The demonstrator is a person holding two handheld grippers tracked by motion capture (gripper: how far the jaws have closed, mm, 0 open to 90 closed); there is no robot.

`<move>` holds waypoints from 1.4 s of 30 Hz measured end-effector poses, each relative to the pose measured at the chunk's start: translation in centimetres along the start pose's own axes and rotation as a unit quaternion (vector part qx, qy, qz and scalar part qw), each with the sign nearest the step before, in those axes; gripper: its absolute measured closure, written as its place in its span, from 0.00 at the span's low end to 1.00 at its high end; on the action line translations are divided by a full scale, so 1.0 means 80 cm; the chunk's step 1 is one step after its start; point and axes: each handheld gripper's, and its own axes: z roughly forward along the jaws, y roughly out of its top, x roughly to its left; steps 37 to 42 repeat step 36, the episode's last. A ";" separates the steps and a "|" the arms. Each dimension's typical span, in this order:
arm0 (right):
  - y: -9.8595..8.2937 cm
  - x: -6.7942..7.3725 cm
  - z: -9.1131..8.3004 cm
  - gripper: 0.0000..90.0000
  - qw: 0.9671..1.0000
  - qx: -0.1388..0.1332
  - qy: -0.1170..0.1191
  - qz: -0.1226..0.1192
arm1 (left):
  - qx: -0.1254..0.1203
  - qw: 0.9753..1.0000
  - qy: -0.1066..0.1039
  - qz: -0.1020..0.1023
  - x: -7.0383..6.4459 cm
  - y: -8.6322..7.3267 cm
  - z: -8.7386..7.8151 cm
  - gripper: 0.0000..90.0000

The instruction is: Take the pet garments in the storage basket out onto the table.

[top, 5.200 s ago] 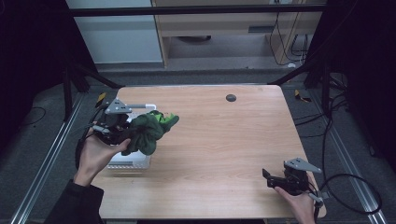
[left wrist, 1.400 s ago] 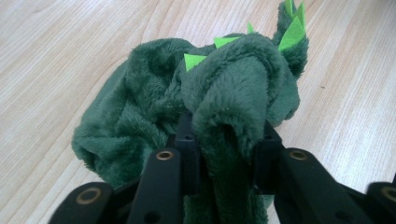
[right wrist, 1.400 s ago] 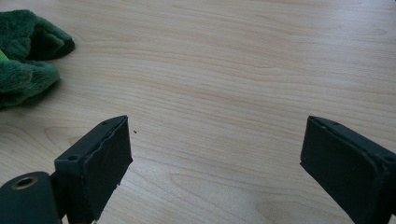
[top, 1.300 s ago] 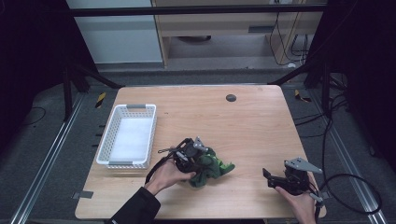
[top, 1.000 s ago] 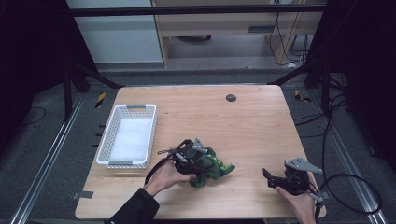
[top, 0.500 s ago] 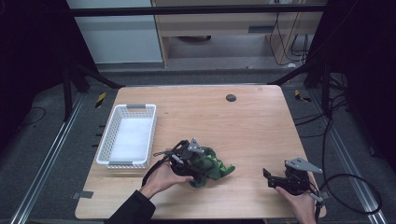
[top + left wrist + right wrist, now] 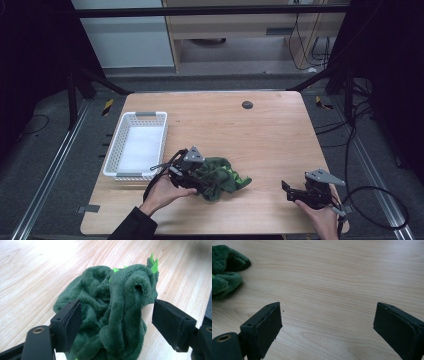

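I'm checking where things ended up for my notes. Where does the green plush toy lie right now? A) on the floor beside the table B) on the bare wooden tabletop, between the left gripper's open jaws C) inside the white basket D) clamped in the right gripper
B: the green plush toy rests on the table, between the open jaws of the left gripper, outside the white basket.

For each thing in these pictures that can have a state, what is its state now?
Left gripper: jaws open, standing on either side of the green plush cloth.
Green plush cloth: crumpled in a heap, lying on the table.
Right gripper: jaws open, nothing between them, over bare wood.
White basket: upright on the table, empty.
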 end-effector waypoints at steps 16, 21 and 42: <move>0.001 0.000 -0.002 0.09 1.000 -0.004 0.000 0.006 | -0.059 0.996 0.041 -0.050 0.005 -0.045 -0.038 0.37; 0.001 -0.001 -0.003 0.09 1.000 -0.005 -0.002 0.005 | -0.078 0.993 0.054 -0.065 0.005 -0.061 -0.050 0.44; 0.001 0.002 -0.004 0.09 1.000 -0.004 -0.002 0.007 | -0.105 0.986 0.080 -0.103 0.010 -0.115 -0.079 0.50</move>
